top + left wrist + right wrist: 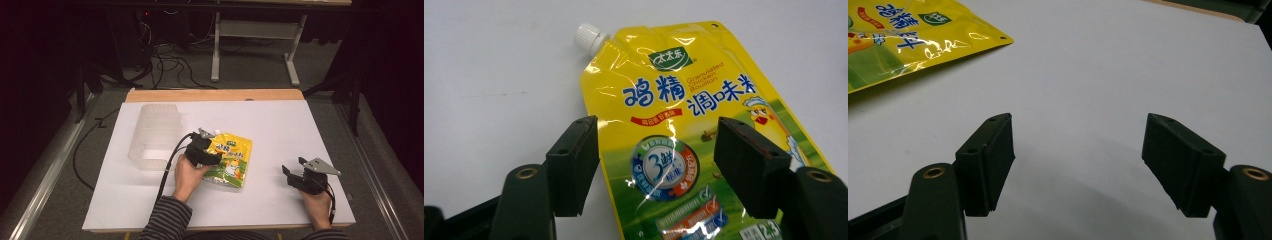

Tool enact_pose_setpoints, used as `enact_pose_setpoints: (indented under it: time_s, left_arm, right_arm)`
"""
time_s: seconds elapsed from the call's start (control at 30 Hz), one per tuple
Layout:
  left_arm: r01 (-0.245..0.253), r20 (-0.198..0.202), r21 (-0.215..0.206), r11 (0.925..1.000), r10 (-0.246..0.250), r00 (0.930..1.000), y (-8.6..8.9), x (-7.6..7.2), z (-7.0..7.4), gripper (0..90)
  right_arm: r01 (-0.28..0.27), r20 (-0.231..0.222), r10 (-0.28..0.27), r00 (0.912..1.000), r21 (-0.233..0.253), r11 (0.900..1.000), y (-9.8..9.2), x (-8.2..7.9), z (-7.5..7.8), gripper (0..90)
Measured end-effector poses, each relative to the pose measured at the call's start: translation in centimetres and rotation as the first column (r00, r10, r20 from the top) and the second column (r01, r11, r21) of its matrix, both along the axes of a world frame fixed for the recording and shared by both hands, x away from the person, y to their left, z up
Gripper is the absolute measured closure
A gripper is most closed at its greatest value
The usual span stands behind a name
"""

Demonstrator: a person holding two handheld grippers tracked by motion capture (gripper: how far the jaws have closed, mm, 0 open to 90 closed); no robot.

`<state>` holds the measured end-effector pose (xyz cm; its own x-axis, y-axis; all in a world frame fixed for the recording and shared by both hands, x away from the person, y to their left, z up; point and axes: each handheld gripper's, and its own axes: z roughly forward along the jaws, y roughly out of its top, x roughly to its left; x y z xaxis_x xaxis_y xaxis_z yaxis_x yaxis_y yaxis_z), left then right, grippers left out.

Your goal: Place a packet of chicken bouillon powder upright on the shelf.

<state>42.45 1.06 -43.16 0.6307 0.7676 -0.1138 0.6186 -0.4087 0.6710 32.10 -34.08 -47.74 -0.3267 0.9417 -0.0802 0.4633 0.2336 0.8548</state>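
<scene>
A yellow and green spouted pouch of chicken bouillon (232, 159) lies flat near the middle of the white table, its white cap (589, 38) pointing away from me. My left gripper (212, 156) hovers over the pouch's left side, open, with its jaws spread across the printed face of the pouch (664, 150) and nothing clamped between them. At the table's right front my right gripper (292, 172) is open above bare tabletop. In the right gripper view a corner of the pouch (908, 35) lies far off at the upper left.
A clear plastic bin (152, 136) stands on the table's left, just beyond my left hand. The white tabletop (290, 130) has a wooden strip along its far edge. Cables and a table frame (255, 40) sit on the floor behind.
</scene>
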Motion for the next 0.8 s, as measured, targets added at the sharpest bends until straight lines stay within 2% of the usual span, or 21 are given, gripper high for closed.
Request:
enact_pose_setpoints:
  time_s: [0.13,0.23,0.47,0.5,0.7,0.8]
  left_arm:
    - [-0.015,-0.034,-0.009,0.9998,0.015,0.9993,-0.2,1.3,-0.2,34.0]
    - [-0.027,-0.034,0.023,0.9994,0.028,0.9990,-0.6,1.9,-0.4,33.5]
    - [-0.029,-0.085,0.025,0.9993,0.031,0.9959,-1.2,2.9,-1.1,32.9]
    - [-0.036,-0.112,0.009,0.9993,0.036,0.9931,-1.3,3.3,-1.3,32.8]
    - [-0.060,-0.163,-0.022,0.9979,0.056,0.9850,-1.2,4.4,-1.8,32.6]
    - [-0.075,-0.196,-0.029,0.9968,0.068,0.9782,-1.0,4.9,-2.3,32.7]
  right_arm:
    - [0.000,0.000,0.000,1.0000,0.002,1.000,0.0,0.0,0.0,29.6]
    - [-0.001,0.000,0.001,1.0000,0.002,1.000,0.0,0.0,0.0,29.6]
    - [-0.003,0.001,0.003,1.0000,0.000,1.000,0.0,0.0,0.0,29.6]
    - [-0.003,0.002,0.003,1.0000,-0.001,1.000,0.0,0.0,0.0,29.6]
    - [-0.006,0.004,0.006,1.0000,-0.004,1.000,0.0,0.0,0.0,29.6]
    - [-0.007,0.005,0.007,1.0000,-0.005,1.000,0.0,0.0,0.0,29.6]
